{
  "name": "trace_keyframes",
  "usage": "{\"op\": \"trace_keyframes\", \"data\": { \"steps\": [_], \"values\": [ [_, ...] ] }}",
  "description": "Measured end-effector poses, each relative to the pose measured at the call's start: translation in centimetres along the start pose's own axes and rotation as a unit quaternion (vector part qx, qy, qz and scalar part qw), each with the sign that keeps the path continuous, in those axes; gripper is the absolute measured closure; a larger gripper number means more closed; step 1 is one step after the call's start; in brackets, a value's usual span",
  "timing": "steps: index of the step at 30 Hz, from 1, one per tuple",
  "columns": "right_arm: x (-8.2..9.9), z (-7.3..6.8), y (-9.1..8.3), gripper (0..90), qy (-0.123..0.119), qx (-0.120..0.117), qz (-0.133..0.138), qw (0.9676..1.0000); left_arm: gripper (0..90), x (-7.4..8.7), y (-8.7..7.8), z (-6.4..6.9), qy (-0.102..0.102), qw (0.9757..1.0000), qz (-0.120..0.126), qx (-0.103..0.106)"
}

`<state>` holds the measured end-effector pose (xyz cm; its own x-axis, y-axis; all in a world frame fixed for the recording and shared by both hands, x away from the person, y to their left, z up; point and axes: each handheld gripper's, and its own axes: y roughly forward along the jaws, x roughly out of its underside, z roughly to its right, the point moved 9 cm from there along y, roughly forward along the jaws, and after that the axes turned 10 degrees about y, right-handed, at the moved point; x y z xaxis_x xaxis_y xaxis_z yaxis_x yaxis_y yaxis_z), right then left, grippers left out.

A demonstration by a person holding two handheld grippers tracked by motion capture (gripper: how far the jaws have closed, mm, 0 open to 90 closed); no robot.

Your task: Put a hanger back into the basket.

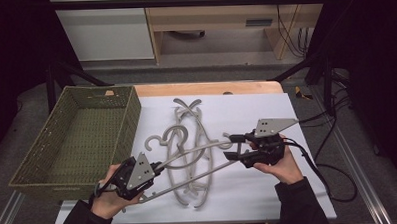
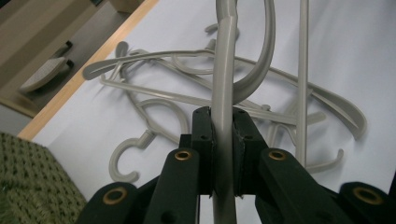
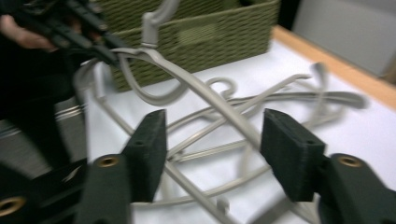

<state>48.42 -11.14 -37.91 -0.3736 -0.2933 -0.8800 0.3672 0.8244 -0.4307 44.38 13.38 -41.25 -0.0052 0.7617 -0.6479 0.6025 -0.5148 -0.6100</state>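
Observation:
A grey plastic hanger [image 1: 198, 151] hangs above the white sheet between my two grippers. My left gripper [image 1: 158, 167] is shut on one end of it; in the left gripper view the jaws [image 2: 223, 116] press on the hanger's arm [image 2: 225, 70] from both sides. My right gripper [image 1: 229, 147] stands open at the other end. In the right gripper view the hanger's arm [image 3: 205, 95] runs between the right gripper's [image 3: 212, 135] wide-apart pads without touching them. A pile of several more grey hangers [image 1: 187, 122] lies underneath on the sheet.
A green woven basket [image 1: 131, 114] stands at the left, empty, close to the left hand. The white sheet [image 1: 266, 104] covers the table, with a wooden edge [image 1: 205, 87] at the back. Cables trail off the right side [image 1: 329, 177].

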Motion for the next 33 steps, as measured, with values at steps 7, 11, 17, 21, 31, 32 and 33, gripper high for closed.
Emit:
{"op": "trace_keyframes", "data": {
  "steps": [7, 11, 17, 21, 31, 32, 33],
  "values": [
    [-0.2, 2.2, -1.7, 13.8, 0.026, 0.087, 0.054, 0.9944, 81.7, 0.1, -1.2, -2.0, -0.057, 0.9976, 0.013, -0.037],
    [0.3, 3.1, -2.4, 10.7, 0.045, 0.109, 0.062, 0.9911, 81.6, 0.0, -1.9, -3.0, -0.076, 0.9956, 0.022, -0.049],
    [0.8, 3.6, -2.9, 8.7, 0.063, 0.122, 0.072, 0.9878, 81.6, -0.3, -3.1, -4.7, -0.093, 0.9928, 0.026, -0.071],
    [1.0, 3.8, -3.3, 7.8, 0.07, 0.136, 0.08, 0.985, 81.6, -0.2, -4.1, -6.3, -0.107, 0.9904, 0.027, -0.083],
    [1.0, 4.4, -3.9, 7.3, 0.081, 0.151, 0.104, 0.9797, 81.5, 0.7, -6.5, -11.1, -0.139, 0.9831, 0.027, -0.117],
    [1.0, 4.4, -3.9, 7.3, 0.081, 0.151, 0.104, 0.9797, 81.5, 0.7, -6.5, -11.1, -0.139, 0.9831, 0.027, -0.117],
    [0.9, 4.4, -4.1, 7.3, 0.082, 0.15, 0.109, 0.9793, 81.5, 1.0, -6.7, -12.1, -0.146, 0.9813, 0.023, -0.124]
  ]
}}
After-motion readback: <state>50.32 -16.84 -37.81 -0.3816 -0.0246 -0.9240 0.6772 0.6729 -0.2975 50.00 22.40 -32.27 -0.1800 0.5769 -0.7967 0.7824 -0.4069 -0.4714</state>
